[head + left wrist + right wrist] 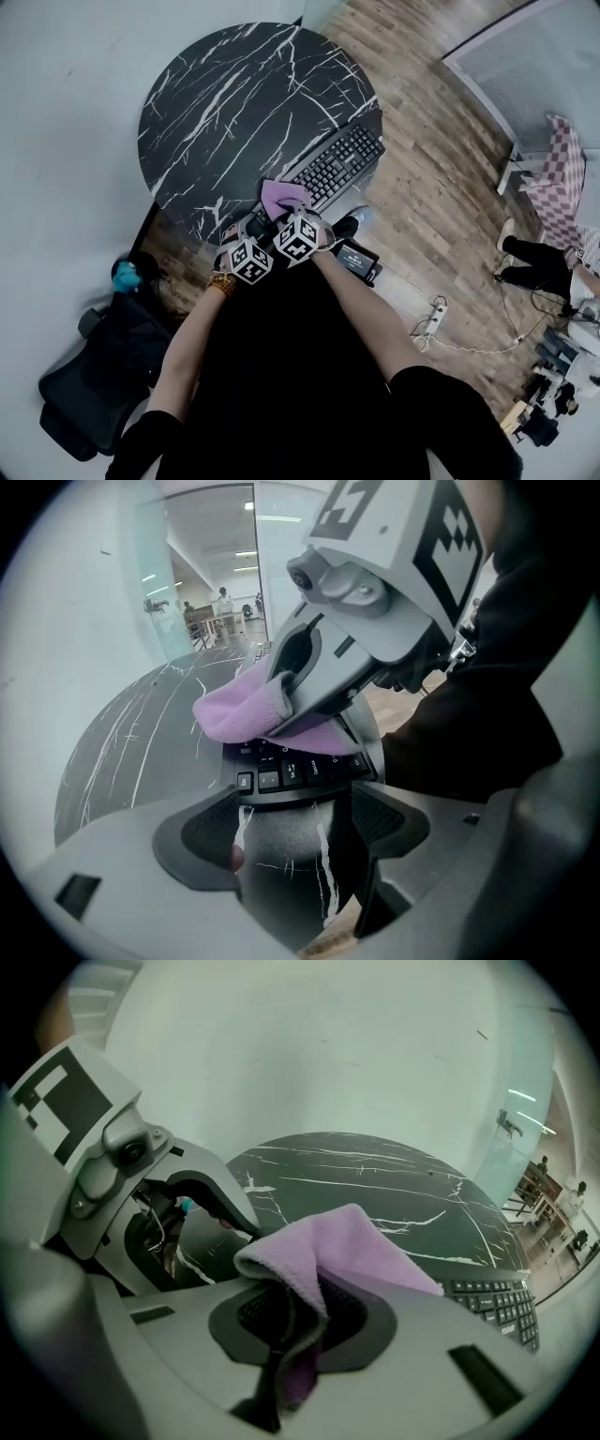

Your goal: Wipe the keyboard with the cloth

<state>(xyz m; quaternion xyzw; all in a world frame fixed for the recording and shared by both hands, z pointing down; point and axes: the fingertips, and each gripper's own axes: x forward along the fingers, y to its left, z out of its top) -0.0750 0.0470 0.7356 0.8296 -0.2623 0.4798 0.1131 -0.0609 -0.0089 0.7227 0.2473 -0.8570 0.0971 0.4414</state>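
Cloth [349, 1246], likely soft, light and limp, is pinched at a fold in the shut right tongs [286, 1335], over the keyboard [339, 163] end by the table's [225, 103] 5 o'clock edge. Left tongs [300, 832] gape empty. The keyboard looks rigid and may slide; its key legends are too small to read.

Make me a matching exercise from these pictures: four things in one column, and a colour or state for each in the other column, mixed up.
1. cloth
2. keyboard
3. left gripper
4. table

A. jaws apart, nothing between them
B. purple
C. dark marble with white veins
D. black, with rows of keys

Pairs: 1-B, 2-D, 3-A, 4-C.
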